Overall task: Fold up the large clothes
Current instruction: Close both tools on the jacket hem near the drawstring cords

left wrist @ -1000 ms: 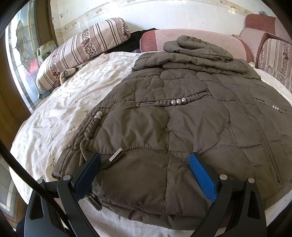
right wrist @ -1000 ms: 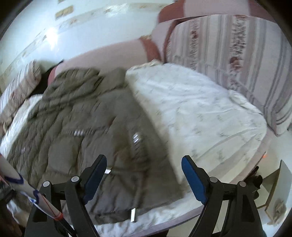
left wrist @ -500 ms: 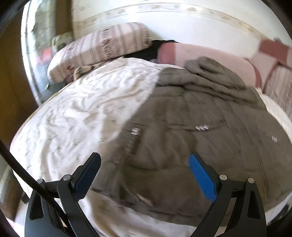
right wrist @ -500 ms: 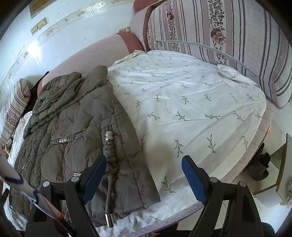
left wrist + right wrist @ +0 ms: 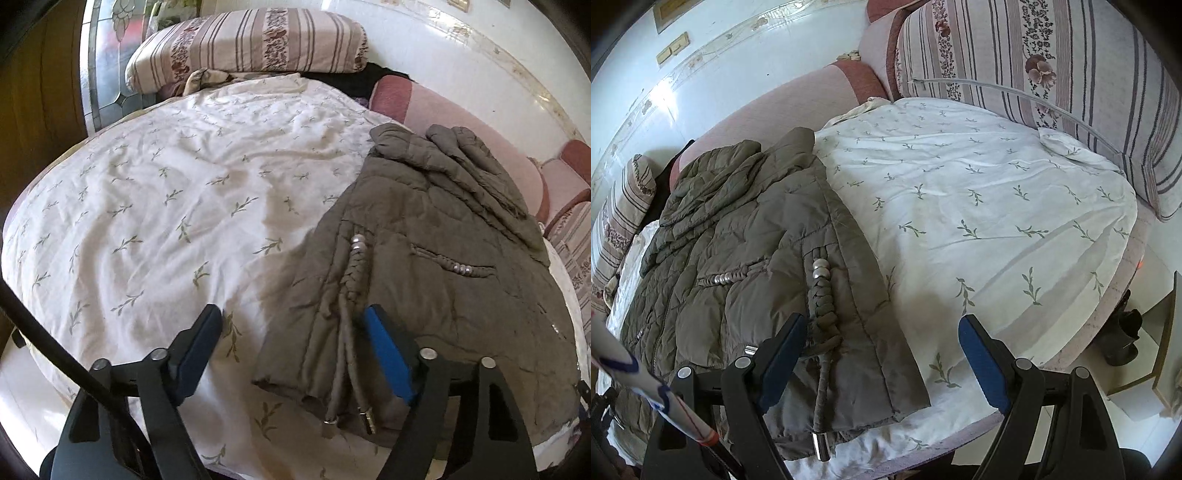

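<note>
Both tongs had swung apart since a second before: the left tongs [image 5: 291, 354], then centred over the coat, had shifted to its left edge, and the right tongs [image 5: 882, 360] had settled over its right edge with the blur gone. Left tongs were spread wide and held nothing; the right blue pad [image 5: 388, 360] sat over the coat's [image 5: 436, 280] hem corner, the left pad over bare sheet [image 5: 155, 206]; two braided cords [image 5: 351, 291] with metal tips ran between them toward the camera. Right tongs were likewise spread and empty; the left pad [image 5: 783, 363] hung over the coat [image 5: 738, 251] beside a braided cord [image 5: 822, 306] with silver beads, the right pad over the sheet [image 5: 979, 206]. Between the two the coat lay flat on the bed, hem toward the cameras, its hood bunched at the far end against a pink bolster [image 5: 458, 122]; a beaded pocket trim [image 5: 727, 277] crossed its middle. Beyond lay the leaf-printed sheet; a striped pillow [image 5: 251, 44] stood at the far left edge, a striped cushion [image 5: 1052, 70] along the far right; a white rod [image 5: 646, 391] crossed the right view's lower left.
</note>
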A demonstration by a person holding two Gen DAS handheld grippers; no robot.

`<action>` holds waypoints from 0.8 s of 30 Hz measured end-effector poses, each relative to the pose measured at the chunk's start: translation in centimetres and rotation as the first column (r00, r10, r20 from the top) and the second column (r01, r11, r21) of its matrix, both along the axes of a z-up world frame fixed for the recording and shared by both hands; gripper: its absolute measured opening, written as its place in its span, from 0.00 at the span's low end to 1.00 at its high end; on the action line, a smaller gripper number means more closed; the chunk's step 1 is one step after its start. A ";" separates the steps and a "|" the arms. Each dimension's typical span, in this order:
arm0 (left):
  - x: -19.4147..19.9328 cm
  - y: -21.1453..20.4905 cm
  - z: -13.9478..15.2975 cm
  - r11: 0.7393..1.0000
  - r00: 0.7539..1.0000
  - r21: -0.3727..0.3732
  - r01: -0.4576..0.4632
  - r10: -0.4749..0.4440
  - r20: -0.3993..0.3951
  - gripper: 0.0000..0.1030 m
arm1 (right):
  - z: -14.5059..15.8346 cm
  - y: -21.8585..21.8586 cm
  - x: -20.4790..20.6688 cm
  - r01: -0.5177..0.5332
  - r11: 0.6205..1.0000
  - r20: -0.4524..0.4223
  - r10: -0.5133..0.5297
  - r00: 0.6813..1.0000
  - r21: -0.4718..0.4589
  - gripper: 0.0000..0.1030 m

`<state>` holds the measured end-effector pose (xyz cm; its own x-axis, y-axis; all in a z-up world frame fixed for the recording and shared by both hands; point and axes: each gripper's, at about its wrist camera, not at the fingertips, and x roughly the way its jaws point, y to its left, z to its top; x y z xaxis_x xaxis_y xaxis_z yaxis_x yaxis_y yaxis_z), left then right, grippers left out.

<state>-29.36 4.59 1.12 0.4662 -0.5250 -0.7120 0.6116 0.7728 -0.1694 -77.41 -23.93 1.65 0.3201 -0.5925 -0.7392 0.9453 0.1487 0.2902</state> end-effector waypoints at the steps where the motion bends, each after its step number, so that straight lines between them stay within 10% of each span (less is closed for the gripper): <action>1: -0.2 -0.1 0.0 1.000 1.000 -0.001 0.007 -0.007 0.003 0.74 | 0.0 0.0 0.0 0.000 1.000 0.001 0.000 1.000 0.001 0.85; 15: -1.5 -1.8 -0.6 0.996 0.996 -0.003 0.089 -0.089 -0.015 0.76 | -0.7 -0.5 -1.4 0.020 0.998 0.104 -0.025 0.994 0.053 0.85; 24: -3.7 -2.4 0.3 0.980 0.982 -0.069 0.186 -0.184 0.033 0.76 | -0.5 0.9 1.6 -0.193 0.980 0.266 0.176 0.948 0.041 0.71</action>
